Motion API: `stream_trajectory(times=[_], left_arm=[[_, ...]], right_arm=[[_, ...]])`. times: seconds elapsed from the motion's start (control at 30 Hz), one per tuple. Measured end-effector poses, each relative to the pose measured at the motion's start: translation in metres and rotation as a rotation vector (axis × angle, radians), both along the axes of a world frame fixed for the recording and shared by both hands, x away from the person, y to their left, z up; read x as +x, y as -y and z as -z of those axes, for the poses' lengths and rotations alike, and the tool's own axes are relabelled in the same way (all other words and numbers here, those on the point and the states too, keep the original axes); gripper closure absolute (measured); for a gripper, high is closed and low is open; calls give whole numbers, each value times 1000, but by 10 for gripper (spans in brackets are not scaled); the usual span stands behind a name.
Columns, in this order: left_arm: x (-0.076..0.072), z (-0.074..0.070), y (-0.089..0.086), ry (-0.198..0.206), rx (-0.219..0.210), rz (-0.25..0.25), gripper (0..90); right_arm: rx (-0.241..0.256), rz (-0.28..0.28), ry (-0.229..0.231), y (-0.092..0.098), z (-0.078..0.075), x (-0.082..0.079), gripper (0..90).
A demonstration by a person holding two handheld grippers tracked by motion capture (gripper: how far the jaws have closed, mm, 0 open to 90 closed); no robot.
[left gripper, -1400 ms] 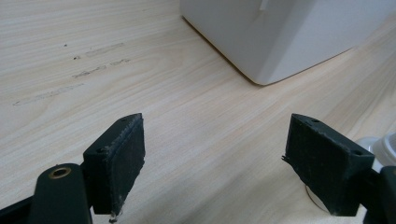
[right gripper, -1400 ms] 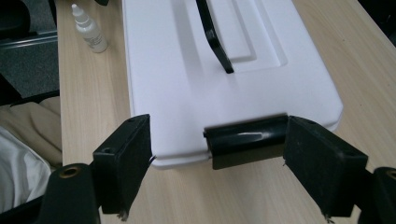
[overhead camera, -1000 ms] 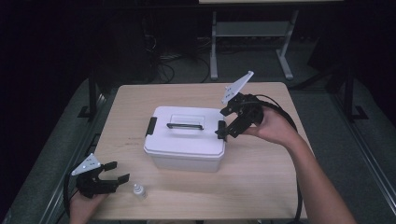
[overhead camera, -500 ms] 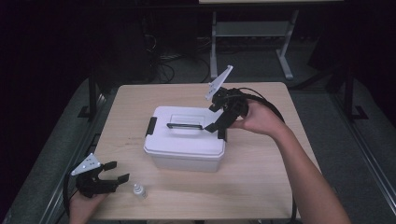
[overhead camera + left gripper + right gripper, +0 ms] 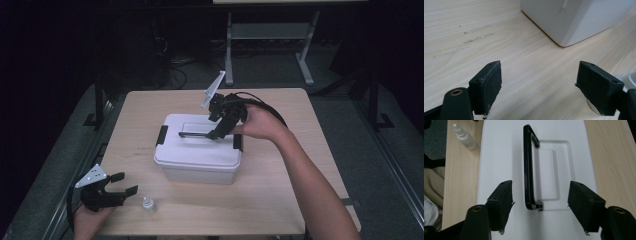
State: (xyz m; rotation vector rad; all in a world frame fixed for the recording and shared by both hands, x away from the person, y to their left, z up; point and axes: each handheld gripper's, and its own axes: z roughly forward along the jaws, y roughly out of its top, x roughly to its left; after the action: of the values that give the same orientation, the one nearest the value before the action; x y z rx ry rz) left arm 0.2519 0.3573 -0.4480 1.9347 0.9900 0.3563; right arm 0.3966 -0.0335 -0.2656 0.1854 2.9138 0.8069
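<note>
White plastic, lidded and latched at both ends, the box [image 5: 198, 152] sits at the middle of the pale wood counter [image 5: 280, 200] and serves as the landmark here. Its black handle [image 5: 529, 170] stands raised above the recess in the lid.

The right gripper [image 5: 218, 131] hangs over the box's lid near its right end, released, jaws spread wide with the near end of the handle between them but touching neither pad. The left gripper [image 5: 116, 191] rests low at the counter's near left corner, in front and to the left of the box, also released and holding nothing; in the left gripper view its jaws frame bare wood and a corner of the box. A small dropper bottle [image 5: 148, 204] stands just beside it, in front of the box's left corner.

What the box holds cannot be told: the lid is on and the walls are opaque.

Risks, as I judge them: if the right gripper clenches where it is, it would catch the handle at its end, not its middle, so a lift would likely tip the box. With both latches [image 5: 161, 135] apparently down, pulling on the handle would raise the whole box, not open it. The bottle is light and upright, and a careless sweep by the left gripper could topple it.
</note>
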Motion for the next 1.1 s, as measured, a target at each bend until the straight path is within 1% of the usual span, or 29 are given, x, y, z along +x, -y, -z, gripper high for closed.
stream_trajectory(times=[0.03, 0.07, 0.2, 0.4, 0.43, 0.47, 0.53, 0.6, 0.63, 0.67, 0.7, 0.73, 0.77, 0.87, 0.9, 0.97, 1.0, 1.1], left_arm=[[0, 0, 0, -1, -3, -1, 201], [0, 0, 0, -1, -3, -1, 201], [0, -1, 0, 0, 2, 1, 201], [0, 0, 0, 2, -1, 0, 202], [0, -1, 0, 3, -1, 0, 203], [0, -1, 0, 3, -1, 0, 203], [0, -1, 0, 3, 0, 1, 203], [0, 0, 0, -2, -3, 1, 207], [0, 0, 0, -2, -3, 1, 209], [0, 0, 0, -2, 0, 0, 209], [0, 0, 0, 0, 0, 0, 209], [0, -1, 0, 1, 1, 1, 209], [0, -1, 0, 1, 3, 2, 209], [0, 0, 0, -3, -1, 1, 209], [0, 0, 0, -4, -2, 2, 209], [0, 0, 0, -4, 1, 4, 209], [0, 0, 0, -5, 5, 5, 209], [0, 0, 0, -7, 5, 5, 212]], right_arm=[[0, -7, -6, -2, 1, 0, 412], [0, -7, -6, -2, 1, 0, 412], [-29, -25, -13, -11, 5, 2, 457], [-34, -34, -17, -20, 9, 4, 521], [-39, -36, -19, -24, 10, 5, 560], [-39, -36, -19, -24, 10, 5, 560], [-41, -42, -17, -28, 11, 6, 600], [-45, -51, -22, -33, 12, 7, 658], [-45, -51, -22, -33, 12, 7, 658], [-46, -53, -15, -35, 13, 7, 680], [-48, -59, -15, -38, 14, 9, 728], [-48, -59, -15, -38, 14, 9, 728], [-52, -56, -18, -40, 14, 11, 767], [-53, -55, -20, -42, 15, 14, 783], [-52, -54, -26, -42, 16, 15, 789], [-66, -54, -31, -44, 17, 17, 796], [-71, -50, -36, -45, 17, 17, 816], [-69, -61, -38, -46, 17, 19, 834]])
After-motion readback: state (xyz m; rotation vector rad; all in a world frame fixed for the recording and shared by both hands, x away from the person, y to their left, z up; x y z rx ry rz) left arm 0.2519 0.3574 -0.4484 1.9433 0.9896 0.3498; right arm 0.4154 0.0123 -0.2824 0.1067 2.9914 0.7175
